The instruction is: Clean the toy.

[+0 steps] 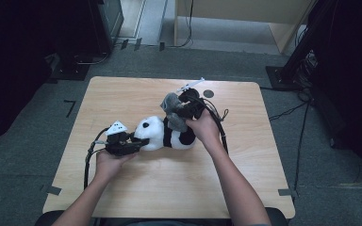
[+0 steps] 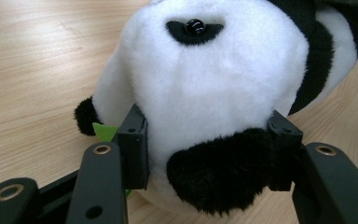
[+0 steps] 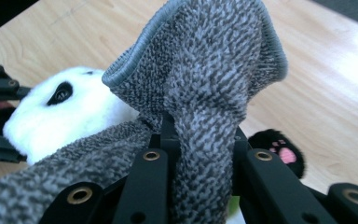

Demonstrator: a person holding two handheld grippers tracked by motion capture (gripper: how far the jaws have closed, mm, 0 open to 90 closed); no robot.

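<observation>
Plush panda, fluffy, nubby grey cloth

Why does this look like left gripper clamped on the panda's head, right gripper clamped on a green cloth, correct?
Not quite: the cloth in the right gripper is grey, as the right gripper view shows. The left gripper is clamped on the panda head, as stated.

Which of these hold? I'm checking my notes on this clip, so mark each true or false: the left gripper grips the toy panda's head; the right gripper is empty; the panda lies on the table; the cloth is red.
1. The left gripper grips the toy panda's head: true.
2. The right gripper is empty: false, it pinches a cloth.
3. The panda lies on the table: true.
4. The cloth is red: false, it is grey.
</observation>
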